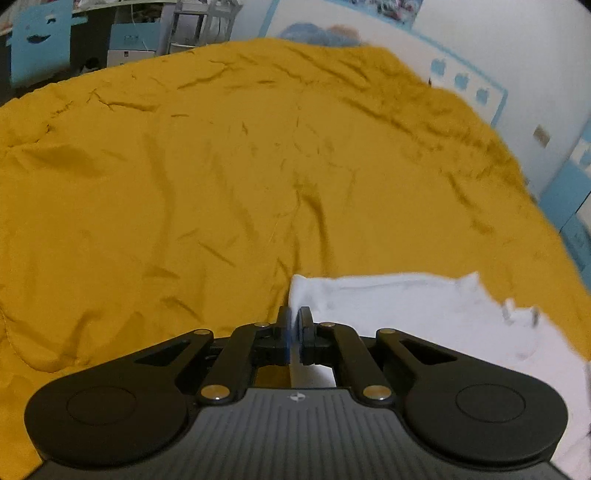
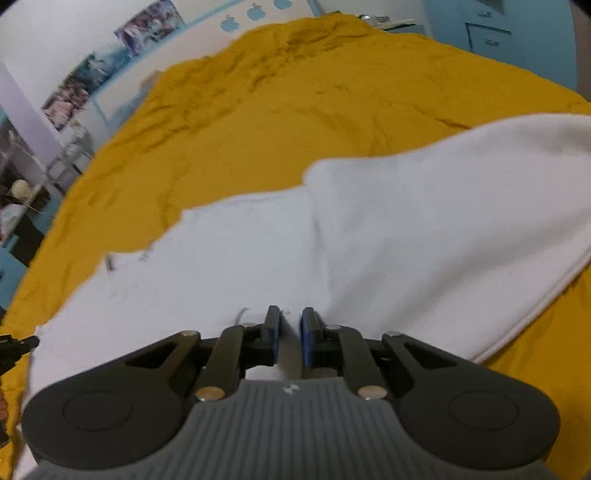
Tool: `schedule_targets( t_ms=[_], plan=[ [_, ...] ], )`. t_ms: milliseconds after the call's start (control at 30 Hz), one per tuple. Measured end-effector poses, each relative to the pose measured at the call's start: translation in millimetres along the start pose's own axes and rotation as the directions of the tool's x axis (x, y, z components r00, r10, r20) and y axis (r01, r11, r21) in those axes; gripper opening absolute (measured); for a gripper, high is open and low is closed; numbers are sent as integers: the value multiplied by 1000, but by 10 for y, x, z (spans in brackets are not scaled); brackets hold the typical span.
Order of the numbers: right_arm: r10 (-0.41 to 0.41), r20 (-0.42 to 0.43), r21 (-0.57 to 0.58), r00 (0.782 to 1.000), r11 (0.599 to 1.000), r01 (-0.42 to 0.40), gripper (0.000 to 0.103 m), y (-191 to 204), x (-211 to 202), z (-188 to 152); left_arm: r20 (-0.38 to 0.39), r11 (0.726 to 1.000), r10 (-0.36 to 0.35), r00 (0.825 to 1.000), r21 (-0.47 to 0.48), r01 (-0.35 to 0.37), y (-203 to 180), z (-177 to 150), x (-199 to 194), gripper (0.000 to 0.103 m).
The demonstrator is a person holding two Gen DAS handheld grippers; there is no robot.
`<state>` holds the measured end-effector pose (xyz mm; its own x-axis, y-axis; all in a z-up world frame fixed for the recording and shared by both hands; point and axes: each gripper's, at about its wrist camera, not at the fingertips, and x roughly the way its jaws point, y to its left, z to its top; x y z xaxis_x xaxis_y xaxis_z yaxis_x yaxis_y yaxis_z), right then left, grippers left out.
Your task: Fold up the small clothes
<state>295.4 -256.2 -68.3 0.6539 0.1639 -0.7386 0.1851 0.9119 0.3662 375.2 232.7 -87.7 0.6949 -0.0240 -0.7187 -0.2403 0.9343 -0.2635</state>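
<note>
A white garment (image 1: pixel 406 306) lies spread on a mustard-yellow bedspread (image 1: pixel 184 166). In the left wrist view my left gripper (image 1: pixel 294 323) is shut on the garment's upper left corner, with a fold of white cloth pinched between its blue pads. In the right wrist view the garment (image 2: pixel 406 221) fills the middle, with a hemmed edge at the right. My right gripper (image 2: pixel 290 325) rests on it near its lower edge. Its pads stand close together with white cloth squeezed between them. The bedspread (image 2: pixel 295 92) shows beyond.
The wrinkled bedspread stretches far beyond the garment in both views. A white wall with blue apple stickers (image 1: pixel 461 79) runs along one side. Blue drawers (image 2: pixel 487 33) stand past the bed's far right corner, and shelves with clutter (image 2: pixel 22 192) at the left.
</note>
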Motion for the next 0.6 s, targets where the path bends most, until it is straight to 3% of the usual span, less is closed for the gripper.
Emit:
schedule_targets(
  t_ms=[67,200,333,400,500,533,600],
  plan=[
    [-10,17,10,1000,1000,10,8,6,-47,-1,22,1000,30,999,-2,-30,26,-2,-85,9],
    [-75,49,-99,996,992,79,15,134,-290,-35,-15,999,-24,1000,22,24,111,29,-408,9],
    [-22,76,-189,997,981,36,18,256,-587,-136,-115,985,-126,985,106,138,88,-48,-754,11],
    [0,80,-232,997,973,19,21,347,-685,-233,-150,979,-139,979,130,159,72,-145,-866,18],
    [18,80,-294,997,956,7,21,466,-742,-396,-176,969,-178,968,141,204,29,-343,-1023,18],
    [18,74,-314,997,949,6,21,501,-730,-455,-175,965,-185,967,153,212,2,-408,-1052,18],
    [12,50,-323,999,946,4,21,518,-686,-555,-176,964,-127,976,211,164,-74,-570,-1056,18]
  ],
)
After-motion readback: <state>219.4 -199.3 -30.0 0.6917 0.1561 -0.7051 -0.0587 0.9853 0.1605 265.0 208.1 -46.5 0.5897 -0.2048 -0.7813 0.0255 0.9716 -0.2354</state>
